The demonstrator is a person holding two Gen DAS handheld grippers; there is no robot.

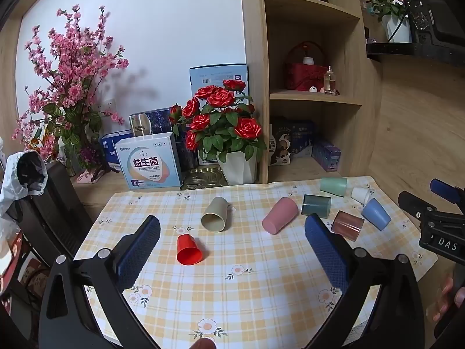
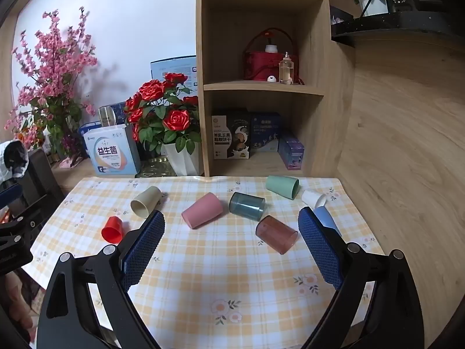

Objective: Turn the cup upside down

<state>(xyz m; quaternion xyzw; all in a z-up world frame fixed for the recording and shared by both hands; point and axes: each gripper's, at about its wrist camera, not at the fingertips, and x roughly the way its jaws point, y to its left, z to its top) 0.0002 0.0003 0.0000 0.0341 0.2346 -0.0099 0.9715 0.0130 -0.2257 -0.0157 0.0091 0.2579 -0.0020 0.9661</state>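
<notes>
Cups lie tipped on the checked surface [image 1: 261, 305]; small red plastic cup [image 1: 188, 249] sits nearest the left tongs [image 1: 232, 226], rim toward them; both tongs gape wide, empty.

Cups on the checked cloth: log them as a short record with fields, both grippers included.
cups lying on their sides: red cup, beige cup, pink cup, teal cup, brown cup, blue cup, green cup, white cup
surface: checked cloth
left gripper: open, holding nothing
right gripper: open, holding nothing
cups flipped upside down: none
</notes>
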